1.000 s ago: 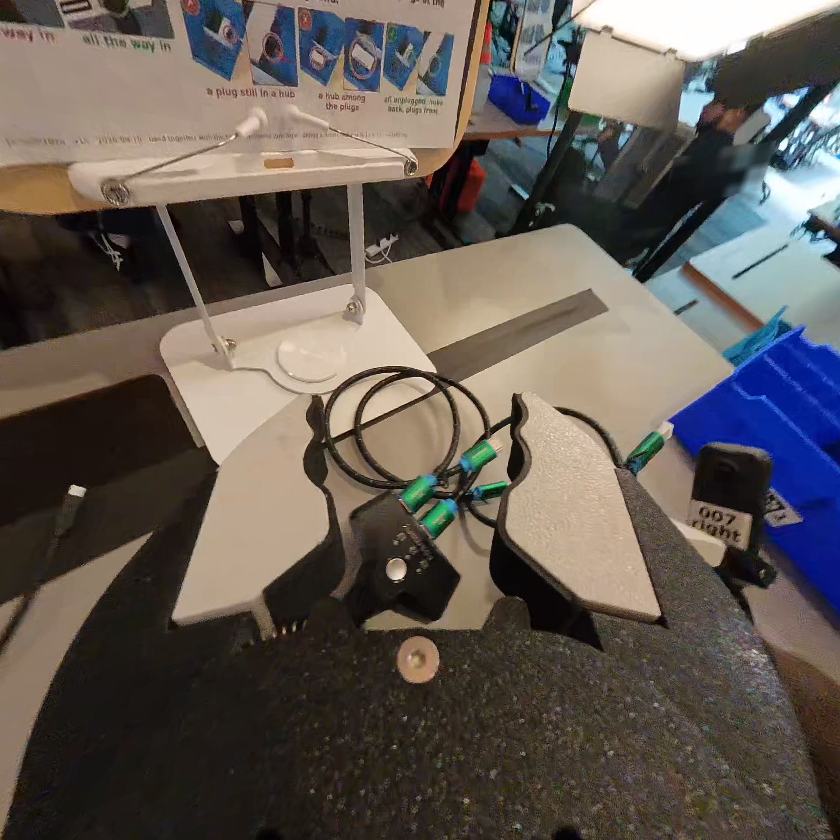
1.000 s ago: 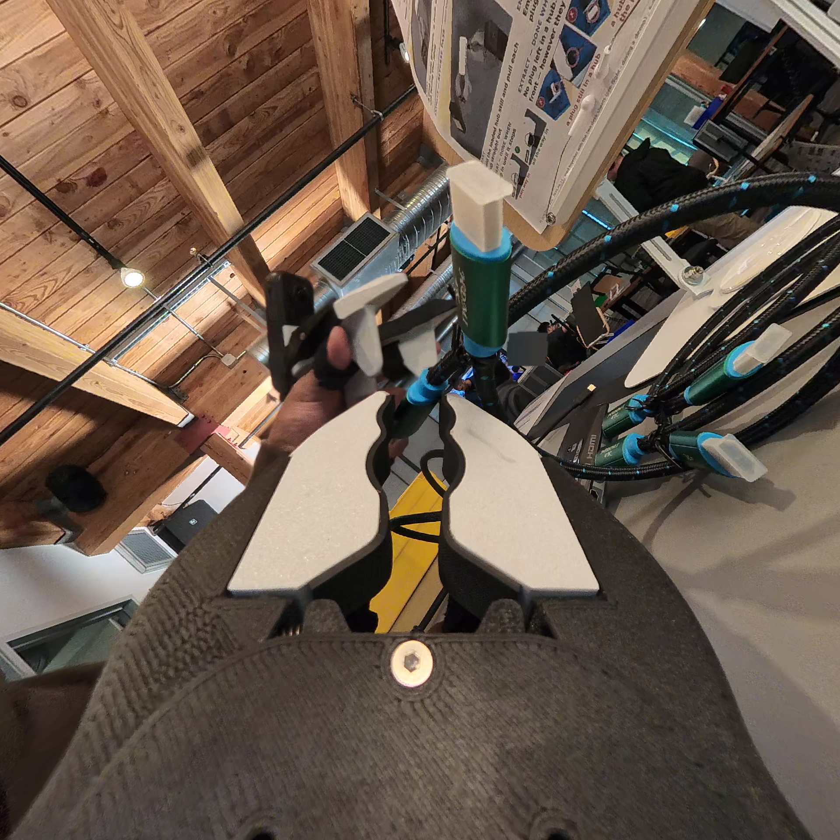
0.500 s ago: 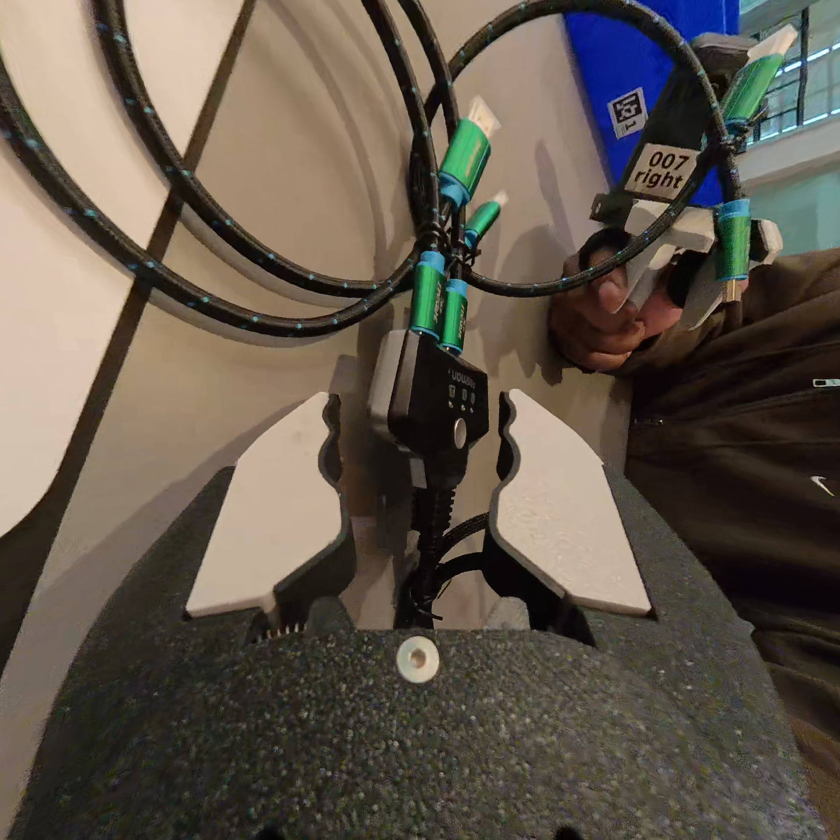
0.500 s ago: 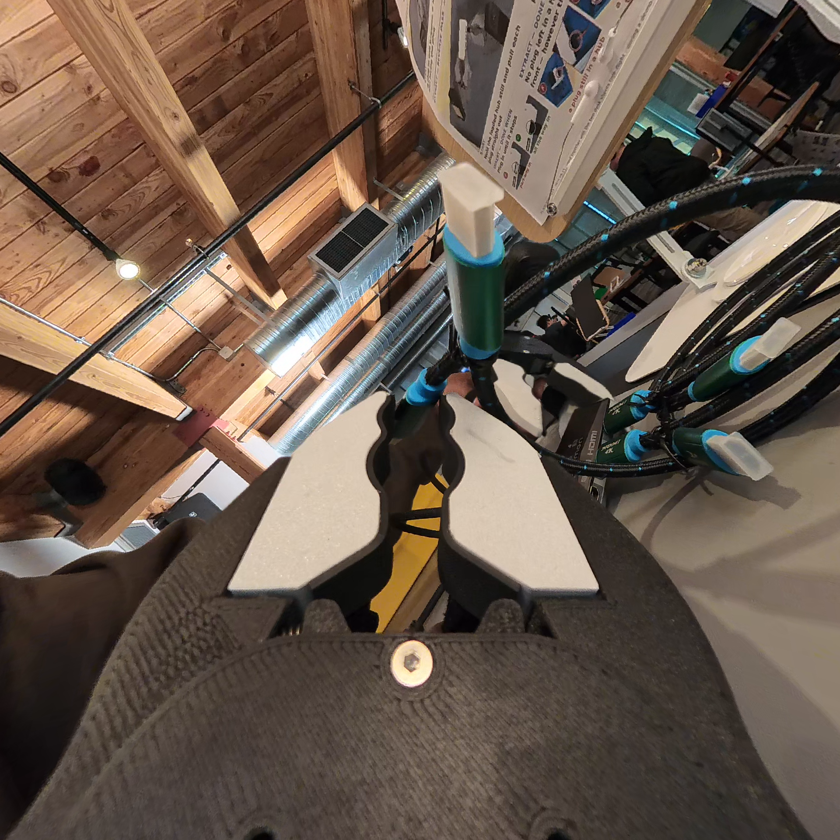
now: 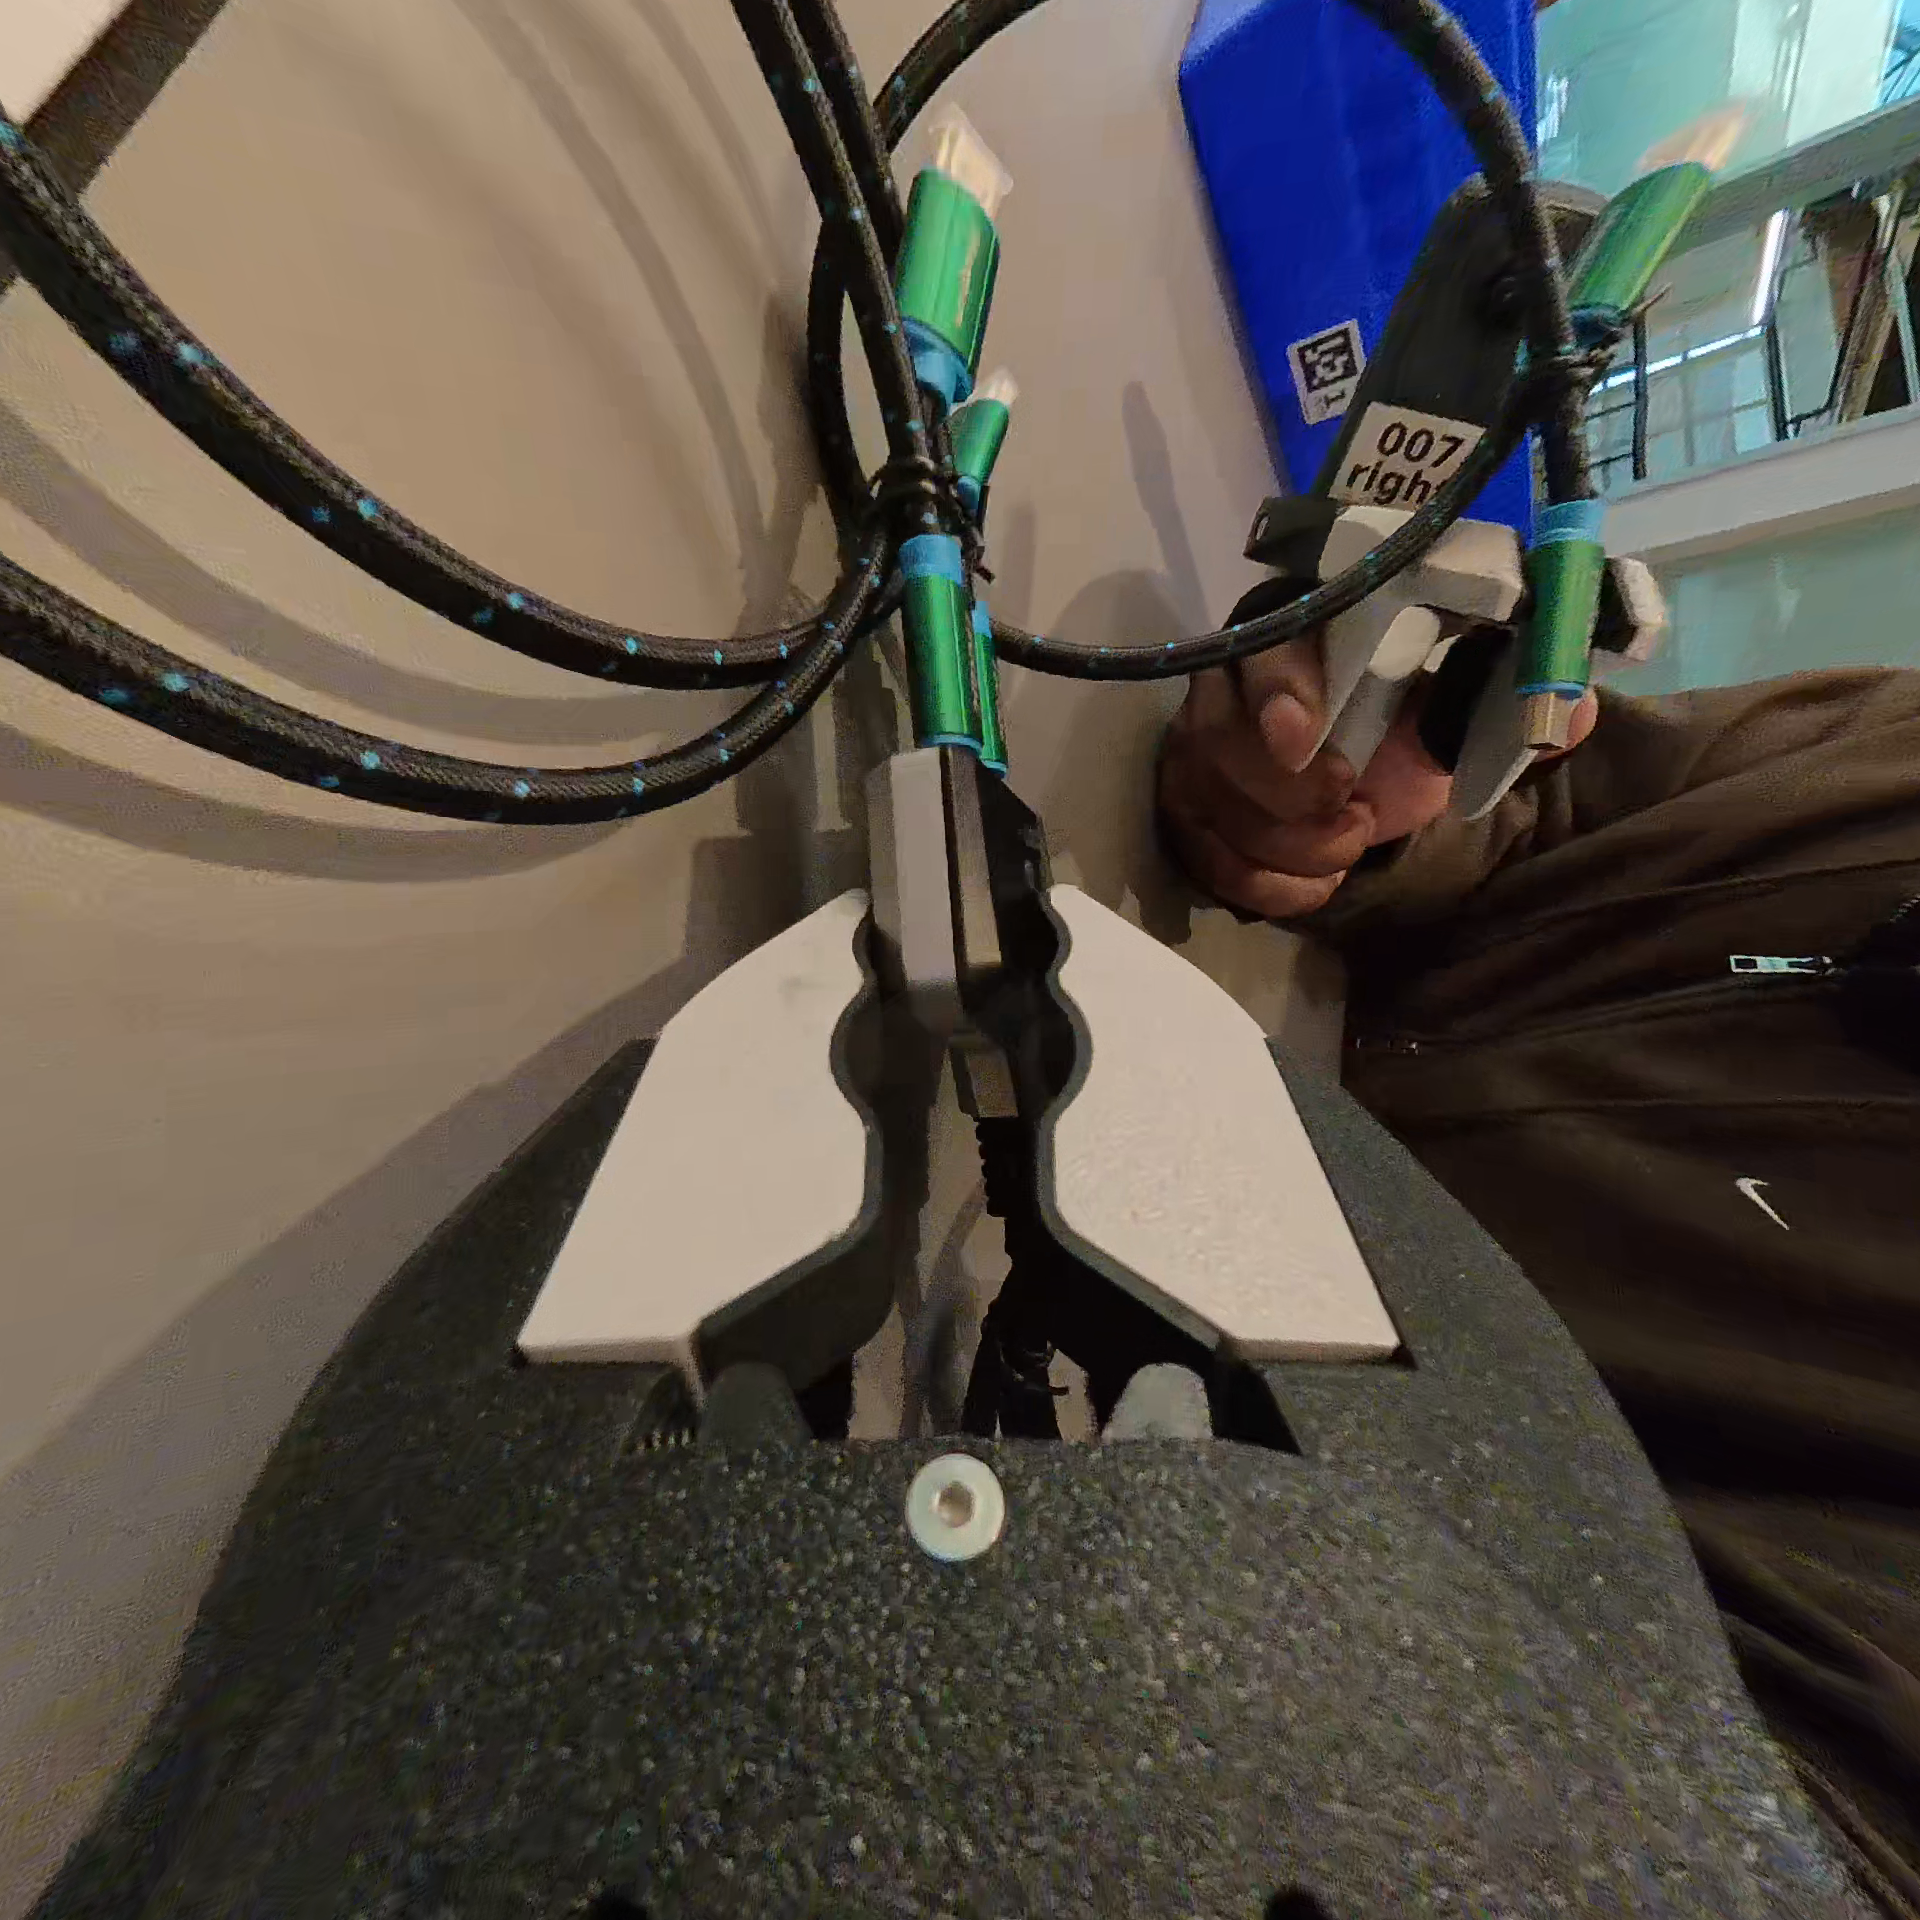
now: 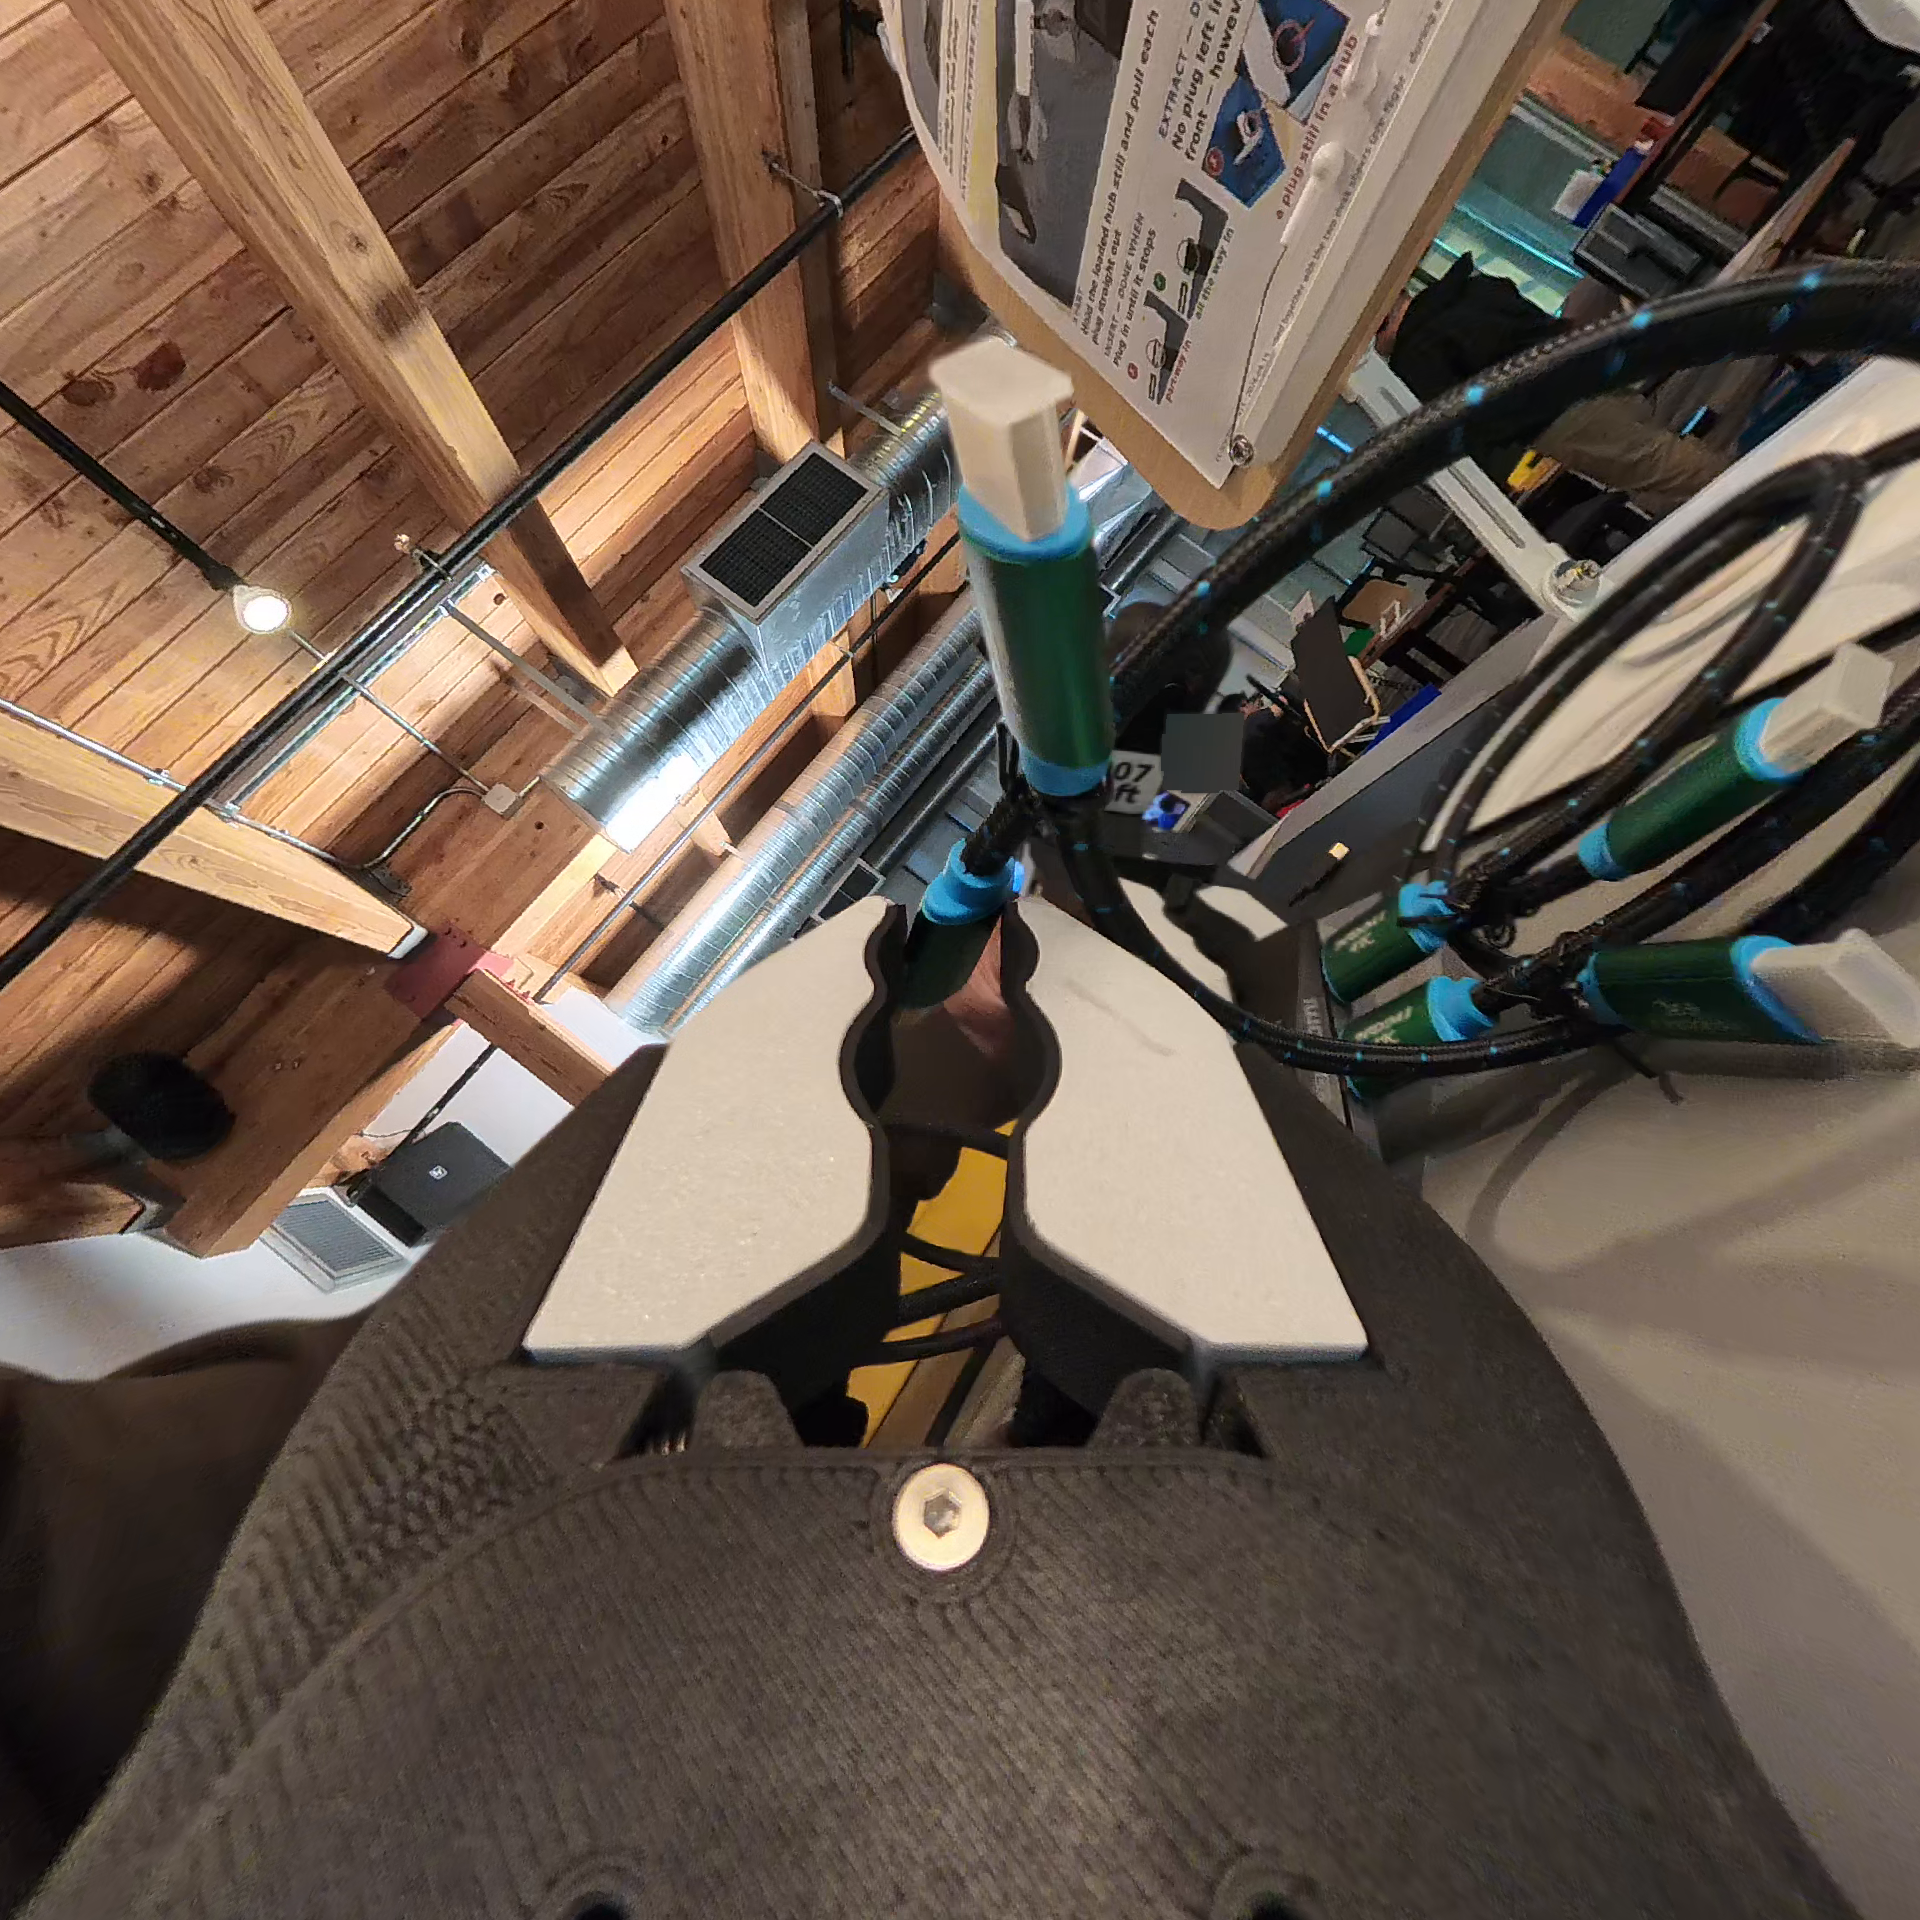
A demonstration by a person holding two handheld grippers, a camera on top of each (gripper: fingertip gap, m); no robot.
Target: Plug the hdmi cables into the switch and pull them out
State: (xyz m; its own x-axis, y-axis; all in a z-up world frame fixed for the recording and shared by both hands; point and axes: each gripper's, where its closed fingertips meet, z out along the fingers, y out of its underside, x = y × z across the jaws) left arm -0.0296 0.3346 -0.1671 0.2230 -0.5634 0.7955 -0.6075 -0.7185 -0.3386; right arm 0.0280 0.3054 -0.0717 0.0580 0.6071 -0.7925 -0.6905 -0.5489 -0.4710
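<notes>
My left gripper [image 5: 961, 914] is shut on a black and grey hub [image 5: 925, 883], gripping it by its sides. Two green plugs [image 5: 940, 665] with black braided cables sit in the hub's far end. My right gripper [image 6: 951, 920] is shut on a green plug [image 6: 951, 951] with a blue collar. The left wrist view shows this gripper [image 5: 1496, 675] at the right, with the plug [image 5: 1558, 613] between its fingers. A capped green plug [image 6: 1034, 644] sticks up just beyond my right fingertips. The hub [image 6: 1314, 1023] also shows in the right wrist view.
Braided cable loops [image 5: 312, 499] and more capped green plugs [image 6: 1714, 987] lie on the grey table [image 5: 416, 1039]. A blue bin [image 5: 1340, 208] stands beyond the right gripper. A board with a printed sheet [image 6: 1195, 208] on a white stand rises behind the cables.
My left gripper came down around the hub, which stood between open fingers, and its pads closed on the hub's sides. The right gripper kept its hold on the green plug.
</notes>
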